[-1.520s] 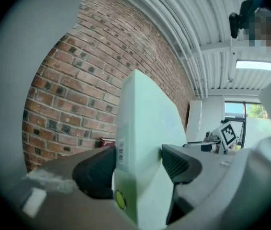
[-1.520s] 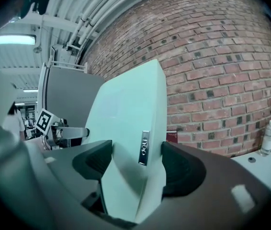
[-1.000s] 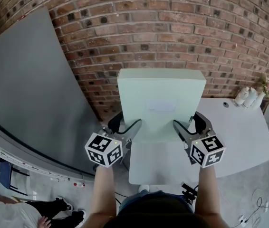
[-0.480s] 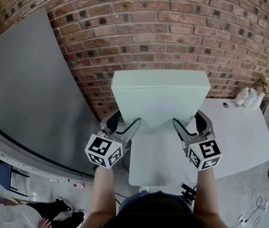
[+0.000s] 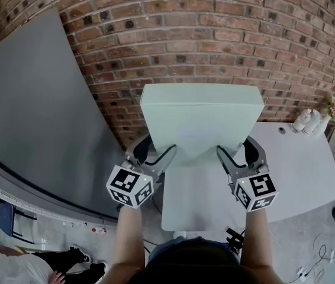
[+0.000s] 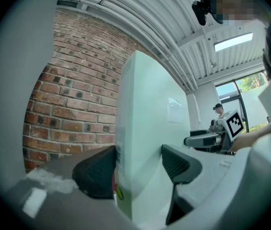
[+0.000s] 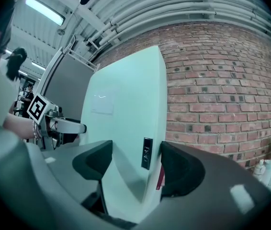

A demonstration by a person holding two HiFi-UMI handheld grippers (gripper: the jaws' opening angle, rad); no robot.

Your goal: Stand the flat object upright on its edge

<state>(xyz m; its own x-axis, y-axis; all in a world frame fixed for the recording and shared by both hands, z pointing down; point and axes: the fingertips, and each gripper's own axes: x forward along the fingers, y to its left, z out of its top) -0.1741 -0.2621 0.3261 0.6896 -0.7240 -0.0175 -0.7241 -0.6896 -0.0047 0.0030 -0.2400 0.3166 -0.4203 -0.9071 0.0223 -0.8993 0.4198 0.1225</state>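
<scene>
A large, flat, pale green box (image 5: 200,117) stands steeply on its lower edge on the white table (image 5: 298,158), its top edge towards the brick wall. My left gripper (image 5: 155,152) is shut on the box's left side near the bottom, and my right gripper (image 5: 235,149) is shut on its right side. In the left gripper view the box (image 6: 150,119) fills the gap between both pads of that gripper (image 6: 138,164). The right gripper view shows the box (image 7: 126,114) clamped across its thickness by my right gripper (image 7: 135,162). A white label sits on the box's near face.
A brick wall (image 5: 215,34) rises close behind the box. A tall grey panel (image 5: 31,111) leans at the left. Small white bottles (image 5: 309,120) and flowers stand at the table's back right. A person's legs and shoes (image 5: 67,259) show on the floor at lower left.
The box has tipped a little further up; its top edge now looks wider and nearer. Both grippers keep their hold and have rolled slightly.
</scene>
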